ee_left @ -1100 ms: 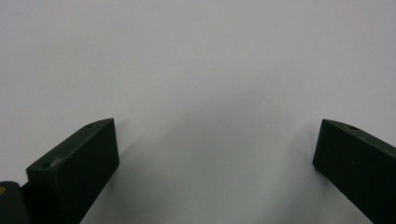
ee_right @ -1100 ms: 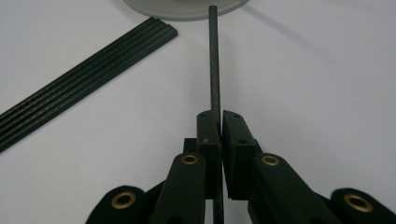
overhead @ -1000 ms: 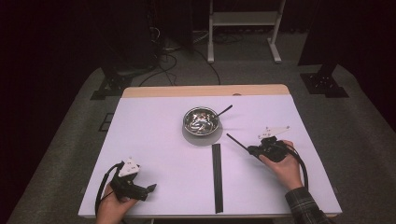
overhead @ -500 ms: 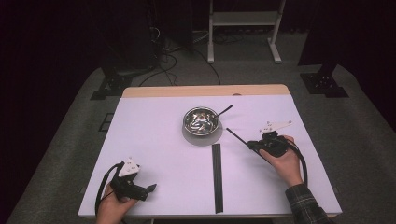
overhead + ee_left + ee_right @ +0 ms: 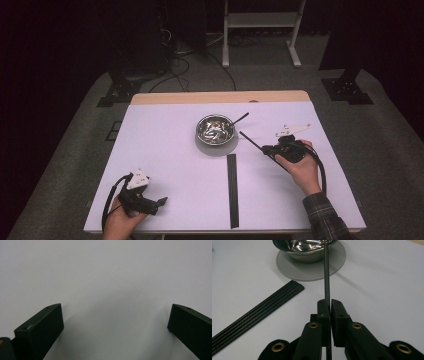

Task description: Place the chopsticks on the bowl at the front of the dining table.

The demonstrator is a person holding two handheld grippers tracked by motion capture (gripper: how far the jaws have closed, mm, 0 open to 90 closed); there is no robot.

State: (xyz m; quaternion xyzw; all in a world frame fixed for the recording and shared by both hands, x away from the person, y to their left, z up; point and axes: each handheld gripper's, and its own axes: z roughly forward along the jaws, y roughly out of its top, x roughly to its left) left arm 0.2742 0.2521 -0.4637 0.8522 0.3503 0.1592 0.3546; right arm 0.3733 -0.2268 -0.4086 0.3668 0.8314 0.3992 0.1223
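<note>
Poking from the tool [image 5: 329, 305]: black rod [image 5: 326, 272]

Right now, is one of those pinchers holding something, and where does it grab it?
Yes. The right gripper pinches a thin black rod near its back end, and the long front part points toward the metal bowl. The left gripper is open and holds nothing.

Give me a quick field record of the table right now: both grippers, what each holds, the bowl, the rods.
left gripper: open, empty, near the table's front left corner
right gripper: shut on a thin black rod
rod direction: points toward the metal bowl, tip near its rim
bowl: sits on a grey round mat, contents unclear; a dark stick leans out of it
spare rods: flat black bundle lying side by side at table centre
table: white top
</note>
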